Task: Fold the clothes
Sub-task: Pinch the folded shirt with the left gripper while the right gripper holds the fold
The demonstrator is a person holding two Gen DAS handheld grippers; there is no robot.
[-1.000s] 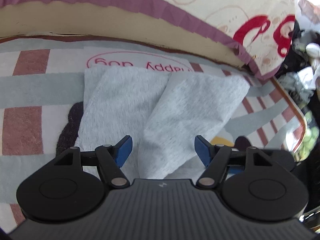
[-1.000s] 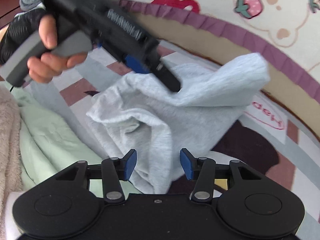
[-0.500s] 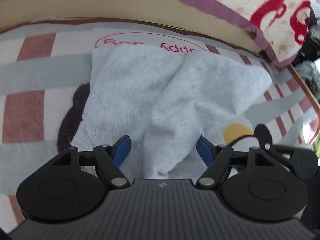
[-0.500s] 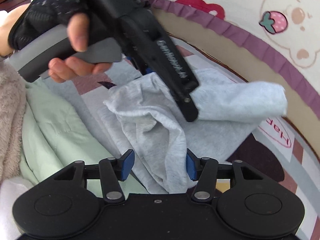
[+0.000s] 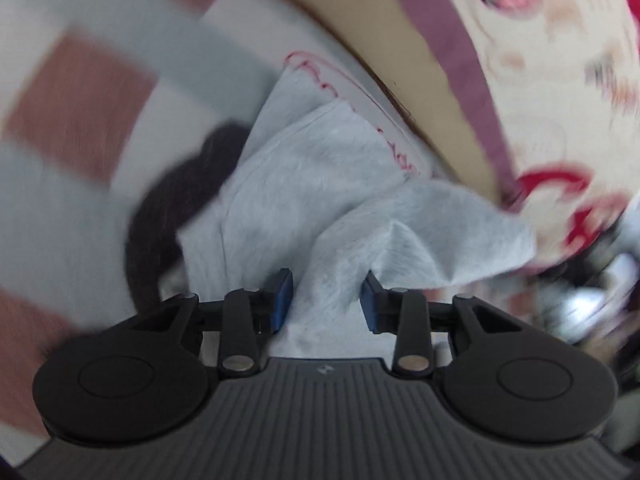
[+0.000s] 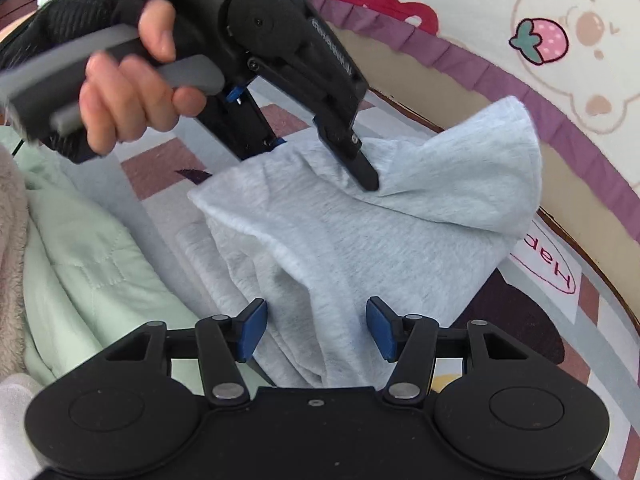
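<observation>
My left gripper [image 5: 326, 296] has rolled and dropped since a second ago; its jaws have just been closing around a raised fold of the grey garment [image 6: 360, 232], which lies rumpled on the checked mat [image 5: 72, 92]. My right gripper [image 6: 316, 328] stands released, cloth between its fingers. The padded wall [image 6: 460, 80] hems the far side.

A striped cartoon play mat [image 6: 600, 304] lies beside a purple-trimmed padded bumper [image 6: 568, 128].
</observation>
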